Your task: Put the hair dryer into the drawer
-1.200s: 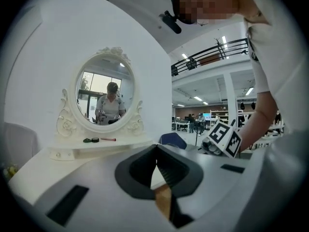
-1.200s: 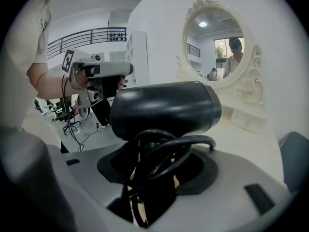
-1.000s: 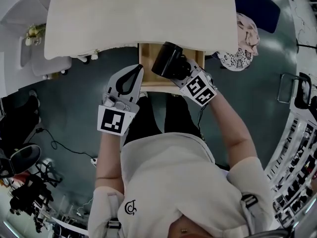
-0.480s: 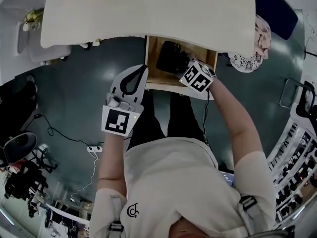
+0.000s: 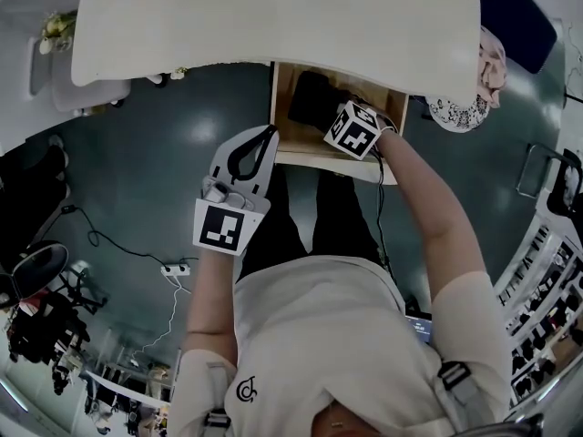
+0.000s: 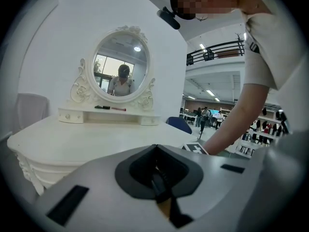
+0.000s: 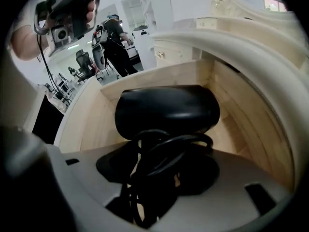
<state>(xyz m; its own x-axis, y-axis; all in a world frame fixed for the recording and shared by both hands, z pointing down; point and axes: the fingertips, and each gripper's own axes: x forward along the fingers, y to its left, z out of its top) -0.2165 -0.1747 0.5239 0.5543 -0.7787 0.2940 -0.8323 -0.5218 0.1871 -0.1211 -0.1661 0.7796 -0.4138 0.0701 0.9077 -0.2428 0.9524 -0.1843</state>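
With the hair dryer (image 7: 166, 110) low in the open drawer (image 7: 94, 120), the right claw (image 7: 157, 166), jaws just easing apart, grips it and should next release fully; left claw (image 6: 159, 190) clenched, empty.

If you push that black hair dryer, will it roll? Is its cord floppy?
The hair dryer looks rounded and smooth, so it may rock or slide. Its cord hangs in loose loops, so it's probably floppy.

White vanity table (image 5: 273, 16), dark floor (image 5: 137, 153)
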